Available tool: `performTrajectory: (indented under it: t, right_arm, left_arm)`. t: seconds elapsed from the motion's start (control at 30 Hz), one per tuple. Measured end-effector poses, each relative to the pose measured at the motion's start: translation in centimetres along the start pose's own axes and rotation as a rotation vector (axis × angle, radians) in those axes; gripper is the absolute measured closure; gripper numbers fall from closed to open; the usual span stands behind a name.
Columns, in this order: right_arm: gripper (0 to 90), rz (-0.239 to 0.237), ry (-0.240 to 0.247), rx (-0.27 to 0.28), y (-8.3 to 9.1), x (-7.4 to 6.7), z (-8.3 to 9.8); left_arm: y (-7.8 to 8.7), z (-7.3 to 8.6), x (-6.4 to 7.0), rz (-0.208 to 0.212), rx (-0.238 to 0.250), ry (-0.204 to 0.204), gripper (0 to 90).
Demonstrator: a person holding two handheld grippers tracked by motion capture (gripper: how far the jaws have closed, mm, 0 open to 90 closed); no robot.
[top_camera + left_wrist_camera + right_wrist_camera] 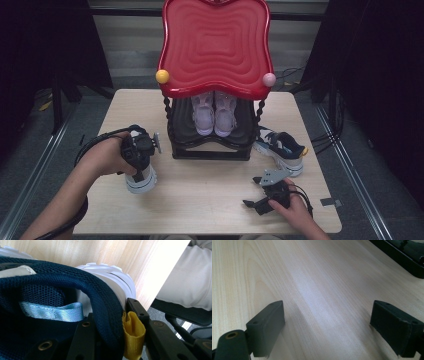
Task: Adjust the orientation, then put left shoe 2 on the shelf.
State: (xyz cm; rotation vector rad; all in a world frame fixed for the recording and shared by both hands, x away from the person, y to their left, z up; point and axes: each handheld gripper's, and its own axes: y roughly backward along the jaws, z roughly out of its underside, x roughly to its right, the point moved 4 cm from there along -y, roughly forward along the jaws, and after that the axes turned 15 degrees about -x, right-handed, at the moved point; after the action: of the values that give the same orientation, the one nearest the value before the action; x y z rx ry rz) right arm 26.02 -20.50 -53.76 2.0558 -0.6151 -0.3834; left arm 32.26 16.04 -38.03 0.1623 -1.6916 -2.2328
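A navy mesh sneaker with a white sole (141,180) hangs toe-down over the left side of the table. My left gripper (139,150) is shut on its heel. In the left gripper view one jaw sits inside the collar and the other outside, against the yellow pull tab (133,333); the left gripper (110,315) pinches the navy sneaker (75,285) there. The matching sneaker (281,147) lies on the table to the right of the rack. My right gripper (254,206) rests low near the front right edge, open, with bare wood between its jaws (327,315).
A shoe rack with a red wavy top tray (216,45) and a black lower shelf (210,150) stands at the back middle of the wooden table (210,190). A pair of pale pink shoes (214,115) sits on the lower shelf. Cables lie on the floor at the right.
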Motion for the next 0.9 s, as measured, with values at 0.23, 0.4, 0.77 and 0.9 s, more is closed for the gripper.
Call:
performTrajectory:
  t: [0.23, 0.4, 0.77, 0.9]
  right_arm:
    - [11.3, 0.0, 0.0, -0.002, 0.0, 0.0, 0.0]
    - [11.3, 0.0, 0.0, -0.002, 0.0, 0.0, 0.0]
    - [11.3, 0.0, 0.001, -0.001, 0.0, 0.0, 0.0]
    - [11.2, -0.002, -0.002, -0.003, 0.0, 0.0, 0.0]
  left_arm:
    - [1.7, 0.3, 0.3, 0.006, 0.005, -0.011, 70.0]
    - [3.4, 0.8, 0.3, -0.01, -0.001, -0.006, 70.1]
    - [7.1, 1.3, 0.5, -0.037, 0.008, -0.002, 70.0]
    - [8.5, 1.3, 0.7, -0.043, 0.02, -0.002, 70.0]
